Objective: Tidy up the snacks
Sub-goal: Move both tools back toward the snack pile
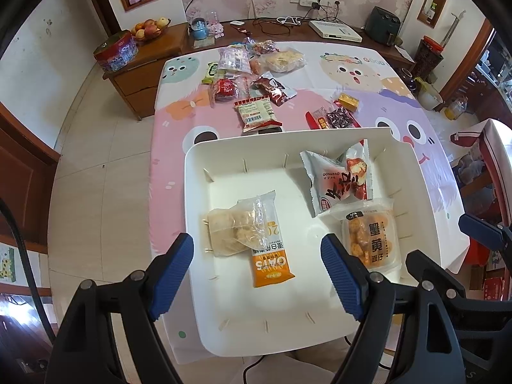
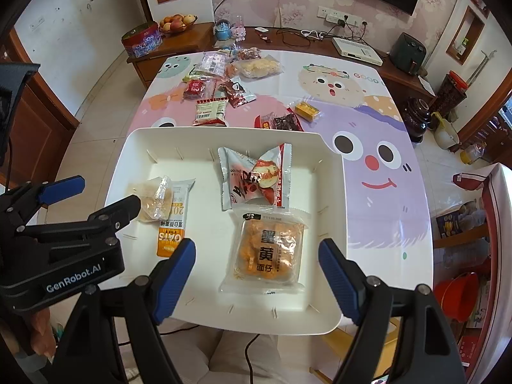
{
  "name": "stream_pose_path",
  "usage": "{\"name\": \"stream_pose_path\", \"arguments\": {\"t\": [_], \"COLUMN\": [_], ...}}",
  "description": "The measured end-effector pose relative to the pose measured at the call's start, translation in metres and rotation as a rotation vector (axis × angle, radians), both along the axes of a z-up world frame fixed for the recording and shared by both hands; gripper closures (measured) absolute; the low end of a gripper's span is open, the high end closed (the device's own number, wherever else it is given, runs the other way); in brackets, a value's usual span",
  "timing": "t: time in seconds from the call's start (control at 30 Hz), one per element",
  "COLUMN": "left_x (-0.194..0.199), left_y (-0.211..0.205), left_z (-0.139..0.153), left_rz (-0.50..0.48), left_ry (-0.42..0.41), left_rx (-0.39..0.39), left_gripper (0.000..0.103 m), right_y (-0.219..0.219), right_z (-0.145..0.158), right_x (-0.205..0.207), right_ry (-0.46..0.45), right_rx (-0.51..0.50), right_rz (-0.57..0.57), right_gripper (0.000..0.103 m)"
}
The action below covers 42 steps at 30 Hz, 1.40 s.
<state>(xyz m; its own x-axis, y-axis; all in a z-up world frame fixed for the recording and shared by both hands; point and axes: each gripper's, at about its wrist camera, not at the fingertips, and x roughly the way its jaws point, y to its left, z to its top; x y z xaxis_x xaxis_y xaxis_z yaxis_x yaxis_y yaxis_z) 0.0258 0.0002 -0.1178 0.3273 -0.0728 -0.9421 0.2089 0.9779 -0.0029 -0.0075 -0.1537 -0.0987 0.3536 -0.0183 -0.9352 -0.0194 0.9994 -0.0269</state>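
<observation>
— Above a white tray (image 1: 224, 153) at the near edge of the worktop (image 1: 179, 118), two hand-held grippers hang, pointed steeply down. What are they carrying?

— Nothing. The left hand-held gripper (image 1: 257, 268) has its blue pads spread wide, with an orange oat bar (image 1: 272, 256) lying flat on the tray floor below the gap, untouched. The right hand-held gripper (image 2: 257, 272) stands just as wide apart over a clear packet of orange crab-roe snacks (image 2: 267, 249), which also rests on the tray, free of the pads.

— What else sits in the tray?

— A pale clear-wrapped pastry (image 1: 230, 227) lies across the top end of the oat bar, on the tray's left side. On the right side, a white-and-red date snack packet (image 2: 256, 176) lies just beyond the crab-roe packet, their edges touching.

— And the remaining snacks?

— Scattered on the cartoon-print cloth beyond the tray: a white barcode packet (image 1: 259, 115) just past the far rim, a dark red wrapper (image 1: 272, 89), a red round packet (image 1: 224, 88), a yellow block (image 1: 347, 101) and a dark-filled packet (image 1: 336, 118) to the right, with a heap of bags (image 1: 256, 57) at the far end.
</observation>
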Motion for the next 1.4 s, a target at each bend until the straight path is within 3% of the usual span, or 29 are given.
{"name": "stream_pose_path", "arguments": {"t": [0.67,0.97,1.4], "left_x": [0.012,0.028,0.082], "left_y": [-0.003,-0.005,0.000], "left_z": [0.007,0.019,0.046], "left_rz": [0.022,0.024,0.051], "left_ry": [-0.030,-0.096,-0.165], "left_rx": [-0.044,-0.048,-0.036], "left_gripper": [0.022,0.022,0.019], "right_y": [-0.010,-0.010,-0.031], "right_z": [0.006,0.015,0.040], "right_x": [0.005,0.016,0.075], "right_ry": [0.000,-0.038,-0.101], "right_rx": [-0.027,-0.053,-0.019], "right_rz": [-0.011,0.019,0.005], "right_gripper": [0.023,0.023,0.023]}}
